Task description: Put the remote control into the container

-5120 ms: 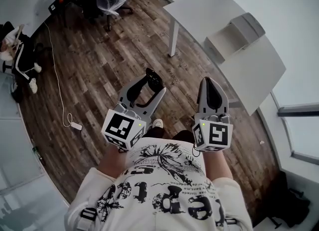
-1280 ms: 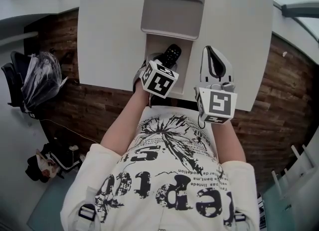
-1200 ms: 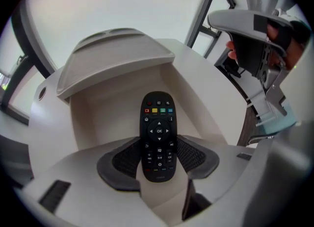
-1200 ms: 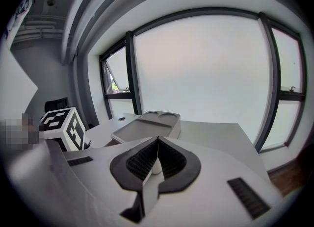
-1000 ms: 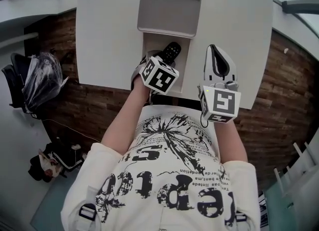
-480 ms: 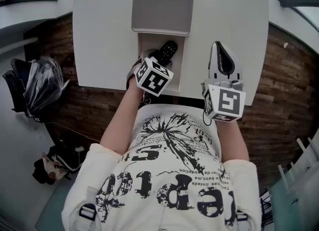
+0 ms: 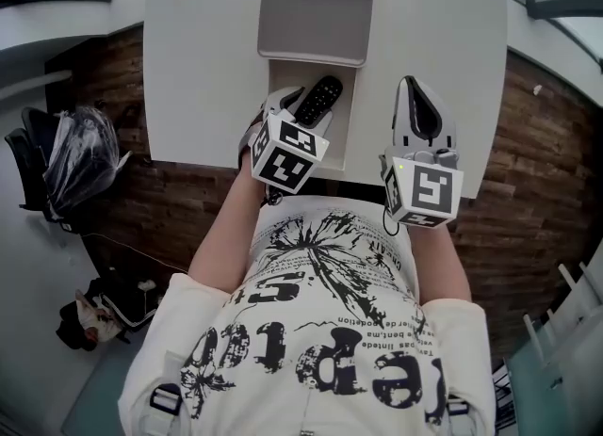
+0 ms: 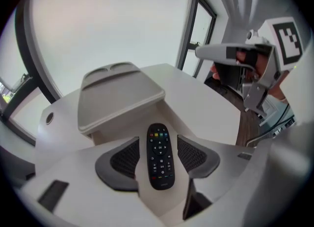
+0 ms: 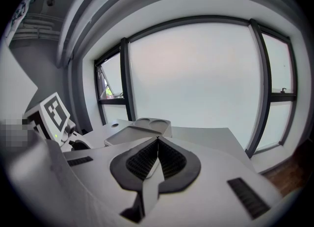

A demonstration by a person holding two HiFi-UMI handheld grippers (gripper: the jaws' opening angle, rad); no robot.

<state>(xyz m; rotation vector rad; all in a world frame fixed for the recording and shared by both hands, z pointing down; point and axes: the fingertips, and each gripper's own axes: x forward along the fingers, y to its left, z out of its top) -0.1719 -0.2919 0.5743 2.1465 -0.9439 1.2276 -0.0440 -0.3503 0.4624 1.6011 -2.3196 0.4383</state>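
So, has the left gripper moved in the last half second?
Yes: the left gripper rose from the container, nearer the head camera; its jaws just opened wider, the remote lying loose between them.

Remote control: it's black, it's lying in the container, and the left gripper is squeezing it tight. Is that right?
Nearly. The remote control is black and lies in the container, but the left gripper isn't squeezing it: its jaws have just been opening and stand apart on either side of it. The left gripper view shows this.
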